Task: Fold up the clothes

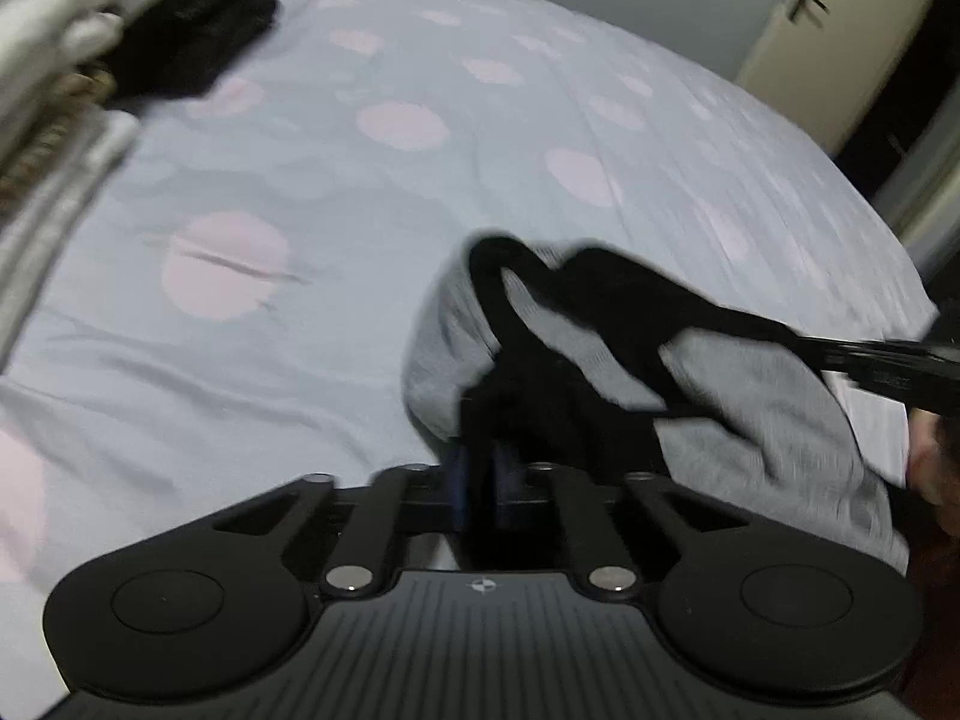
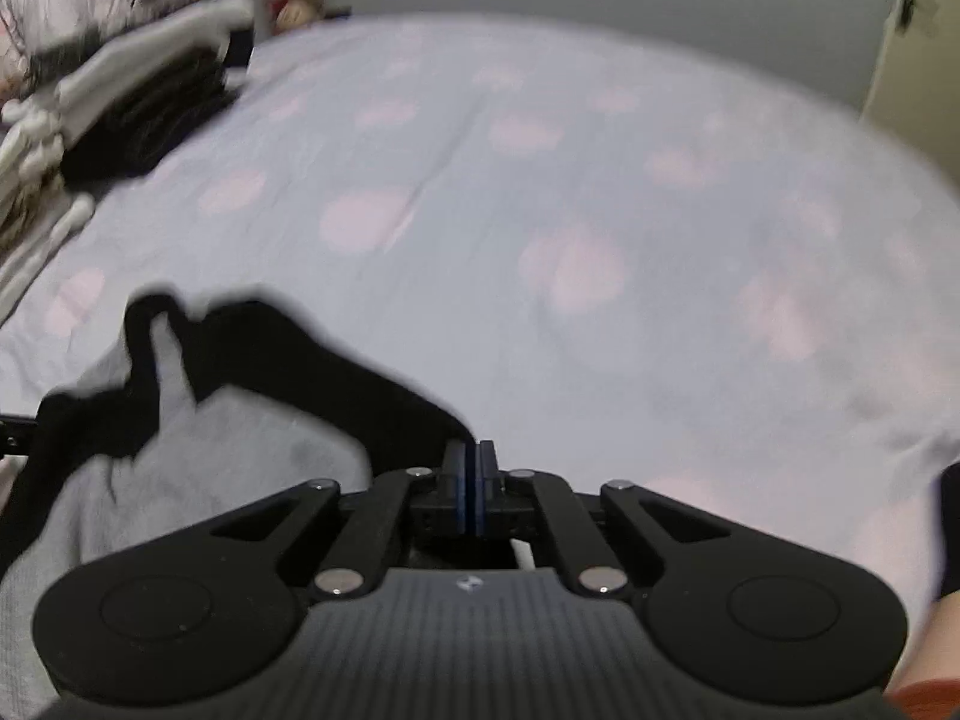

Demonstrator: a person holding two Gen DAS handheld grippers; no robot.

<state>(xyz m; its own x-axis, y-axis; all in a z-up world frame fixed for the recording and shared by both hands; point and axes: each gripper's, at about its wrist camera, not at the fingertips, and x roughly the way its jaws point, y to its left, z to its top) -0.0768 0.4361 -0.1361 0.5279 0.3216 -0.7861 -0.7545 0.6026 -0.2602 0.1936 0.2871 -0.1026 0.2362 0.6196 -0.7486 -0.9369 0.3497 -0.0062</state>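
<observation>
Because a garment can only be laid flat once it is spread, the grey garment (image 1: 750, 408) with black trim (image 1: 624, 306) is held up between the two tools, above the near edge of the bed (image 1: 372, 192). The left gripper (image 1: 480, 480) is clenched on the dark fabric at one end; the right gripper (image 2: 478, 480) is pinched tight on the black edge at the other, so that the cloth is stretched between them. The body of the garment hangs slack below the trim and is not yet laid down. The spotted sheet ahead is judged to be kept free as the folding surface, while a stack of folded clothes (image 2: 138, 102) is kept aside at the far left.
</observation>
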